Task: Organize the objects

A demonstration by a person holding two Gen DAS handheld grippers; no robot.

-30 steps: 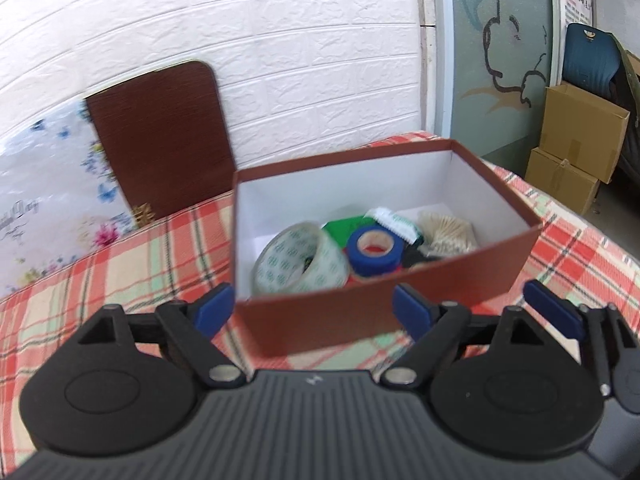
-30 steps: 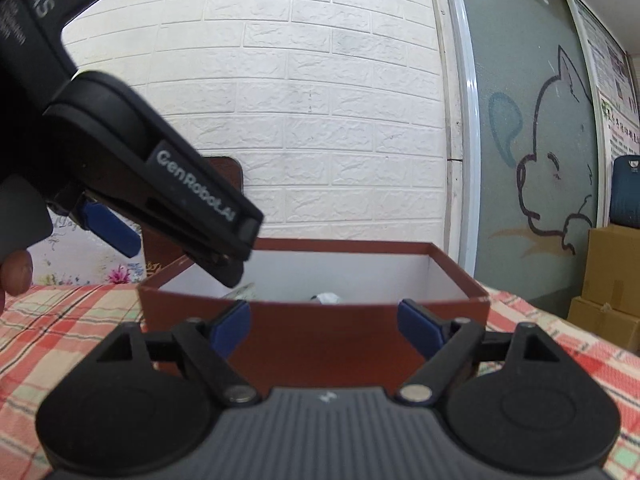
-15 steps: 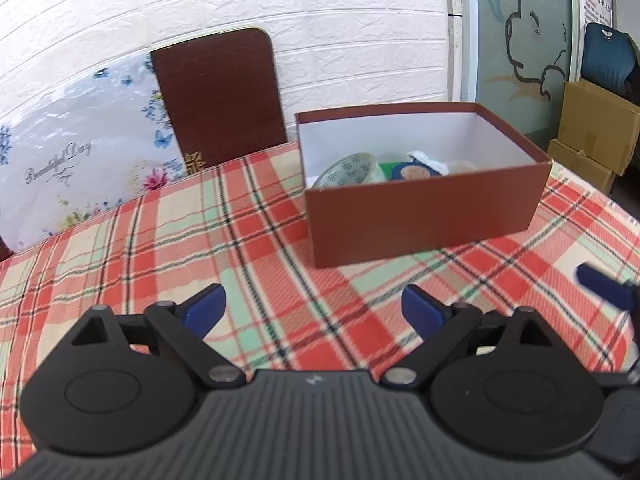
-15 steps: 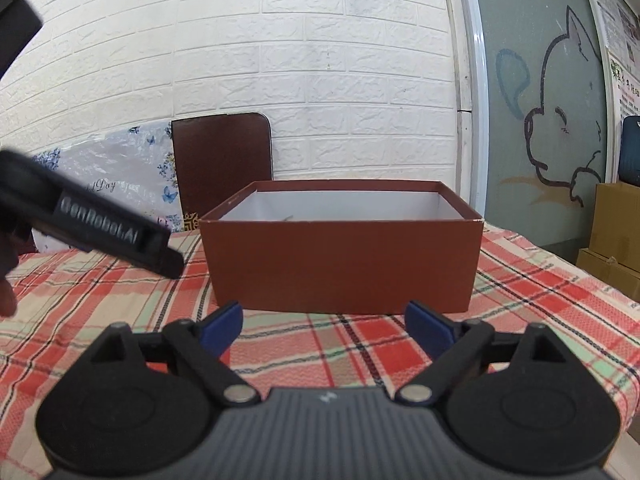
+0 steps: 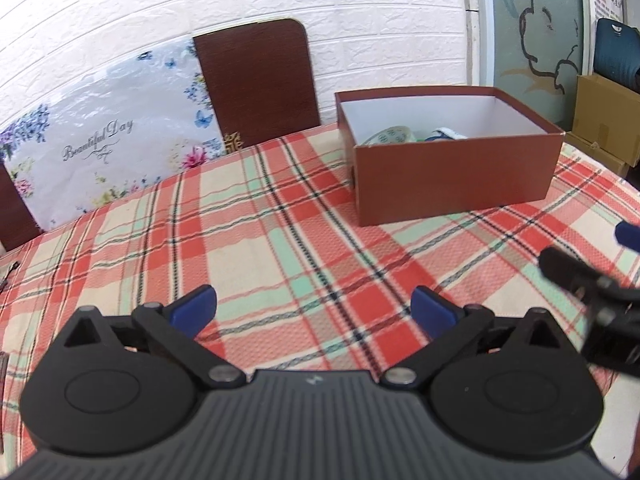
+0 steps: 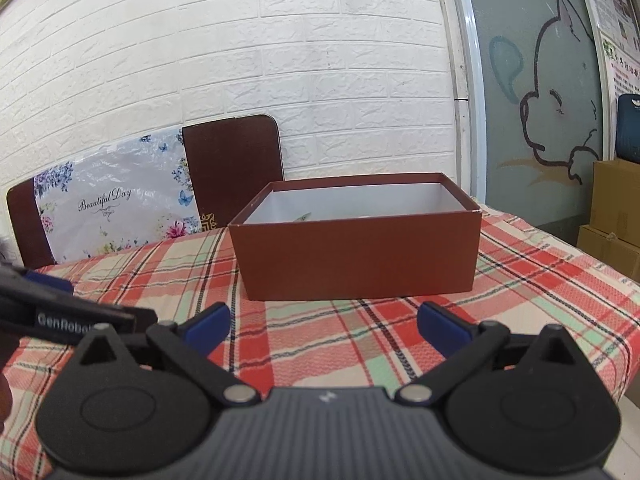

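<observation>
A homely room: plaid tablecloth [image 5: 256, 240], white brick wall [image 6: 240, 60], stacked cardboard cartons [image 6: 616, 216].

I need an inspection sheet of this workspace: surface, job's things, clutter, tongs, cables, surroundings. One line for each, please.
Surface: plaid cloth on the table, bare near the tongs.
Job's things: brown box, open, holding a tape roll and other small items.
Clutter: nothing seen.
Tongs: left tongs and right tongs both opening, nothing between the jaws.
Cables: nothing seen.
Surroundings: white brick wall, floral bag, cartons.
</observation>
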